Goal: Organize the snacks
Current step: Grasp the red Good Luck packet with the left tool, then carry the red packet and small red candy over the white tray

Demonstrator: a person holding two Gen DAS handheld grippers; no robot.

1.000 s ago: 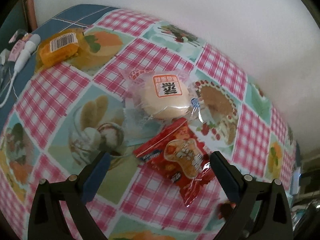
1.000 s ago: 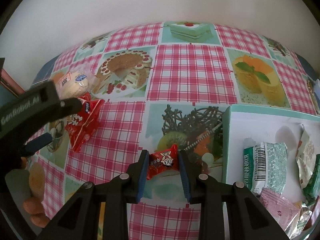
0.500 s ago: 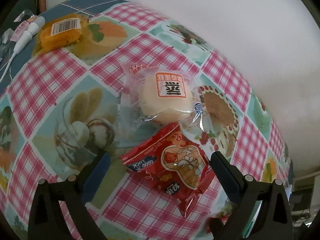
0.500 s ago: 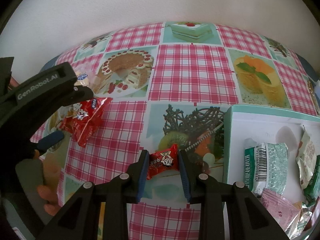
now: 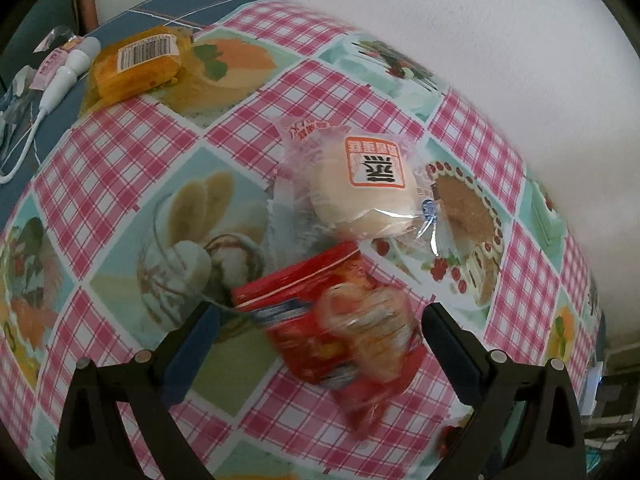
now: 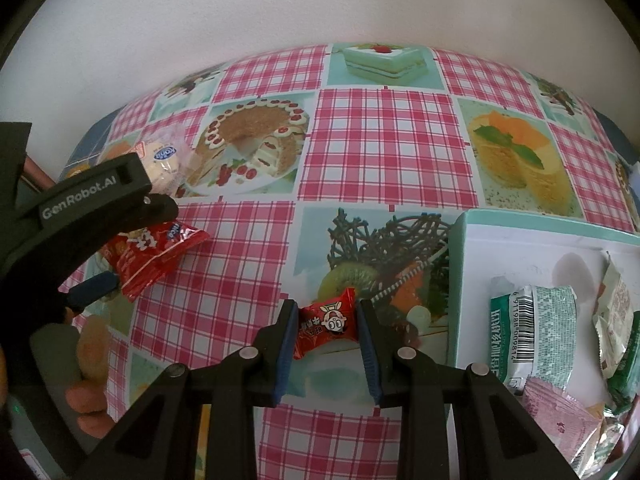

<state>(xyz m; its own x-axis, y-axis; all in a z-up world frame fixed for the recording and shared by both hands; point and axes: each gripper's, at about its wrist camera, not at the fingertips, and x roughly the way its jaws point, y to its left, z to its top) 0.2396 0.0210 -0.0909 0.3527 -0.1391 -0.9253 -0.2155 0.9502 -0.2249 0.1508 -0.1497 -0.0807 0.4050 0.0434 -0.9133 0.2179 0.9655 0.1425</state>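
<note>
My left gripper [image 5: 320, 332] is open, its fingers on either side of a red snack packet [image 5: 340, 332] that lies on the checked tablecloth. A wrapped pale bun [image 5: 360, 188] lies just beyond the packet. My right gripper [image 6: 326, 330] is shut on a small red candy [image 6: 326, 322], held above the cloth just left of a white box [image 6: 520, 240] with several snack packets inside. In the right wrist view the left gripper [image 6: 80, 216] reaches over the red packet [image 6: 148, 256].
An orange wrapped cake with a barcode [image 5: 138, 64] lies at the far left of the table. A white cable plug [image 5: 66, 76] and small wrappers lie on the blue strip beyond it. A white wall runs behind the table.
My left gripper has moved forward and down over the red packet, which now sits between its open fingers and looks blurred. My right gripper holds the candy in the same place.
</note>
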